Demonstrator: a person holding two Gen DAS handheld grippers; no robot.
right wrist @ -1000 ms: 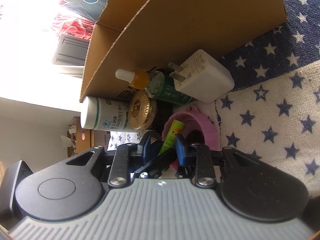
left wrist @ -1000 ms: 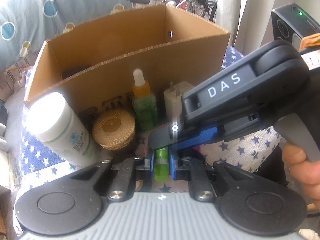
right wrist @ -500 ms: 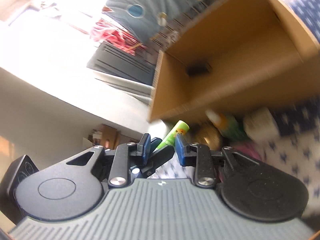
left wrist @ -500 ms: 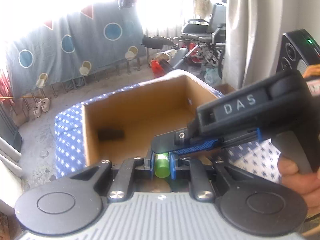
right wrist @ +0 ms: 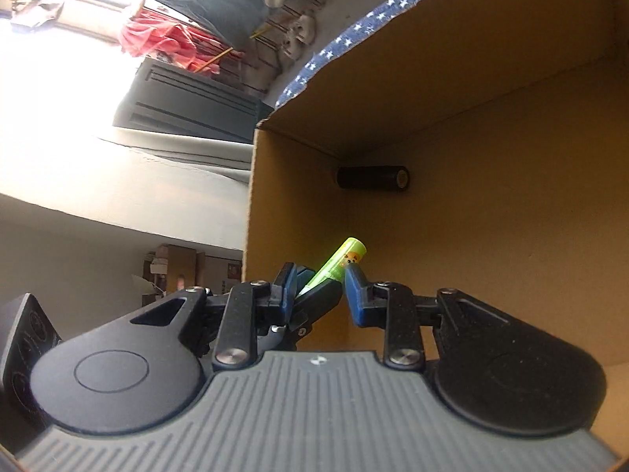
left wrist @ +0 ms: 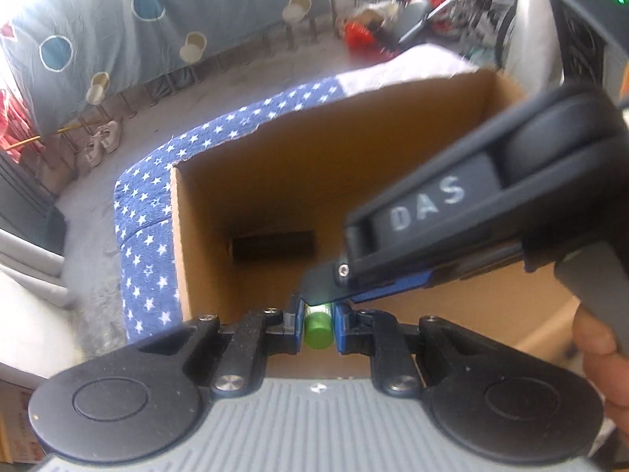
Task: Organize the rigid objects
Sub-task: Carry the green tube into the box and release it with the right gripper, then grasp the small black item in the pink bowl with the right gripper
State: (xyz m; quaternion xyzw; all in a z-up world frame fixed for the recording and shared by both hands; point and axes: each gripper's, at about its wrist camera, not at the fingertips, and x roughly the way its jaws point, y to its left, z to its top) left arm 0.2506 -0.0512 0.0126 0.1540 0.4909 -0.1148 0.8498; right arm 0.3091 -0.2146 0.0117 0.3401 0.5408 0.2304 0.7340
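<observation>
Left wrist view, green tube (left wrist: 317, 326) half hidden by right gripper (left wrist: 334, 295)

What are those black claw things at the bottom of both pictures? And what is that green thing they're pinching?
They are grabbing tools with two fingers each; a person holds one in each hand. A little camera rides on each tool, looking out along its fingers, so one picture comes from the left tool and one from the right. The left gripper squeezes a small green tube. The right gripper, whose big dark body crosses the left picture, has its fingers around the same tube and the left gripper's tip, one finger touching the tube. You can see the person's fingers at the right edge. Both hang over an open cardboard box resting on a starry blue cloth. Inside lies one black cylinder.
</observation>
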